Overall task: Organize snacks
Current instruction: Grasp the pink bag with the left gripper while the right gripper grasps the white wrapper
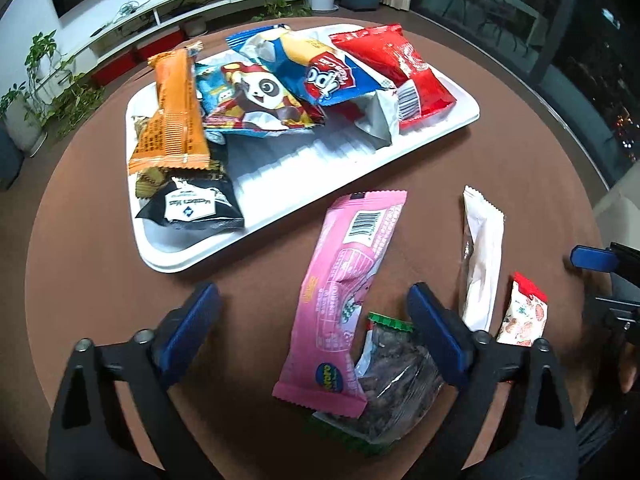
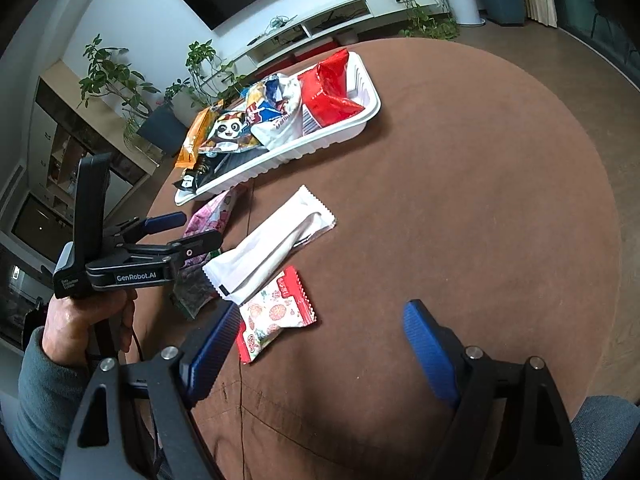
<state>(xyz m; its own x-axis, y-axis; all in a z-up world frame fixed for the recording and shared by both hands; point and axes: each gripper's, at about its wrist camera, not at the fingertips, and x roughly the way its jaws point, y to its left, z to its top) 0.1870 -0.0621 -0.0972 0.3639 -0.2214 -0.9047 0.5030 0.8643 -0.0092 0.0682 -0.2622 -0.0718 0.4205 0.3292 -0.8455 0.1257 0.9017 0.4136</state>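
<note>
My left gripper hangs open over a pink packet that lies between its fingers, neither pad touching it. A clear green-edged packet of dark snacks lies partly under the pink one, by the right finger. To the right lie a long white packet and a small red-and-white packet. My right gripper is open just above the table, with the small red-and-white packet beside its left finger. The white tray behind holds several packets.
In the tray lie an orange bar, a panda packet, a blue packet, a red packet and a black packet. The round brown table ends close behind the tray. A hand holds the left gripper.
</note>
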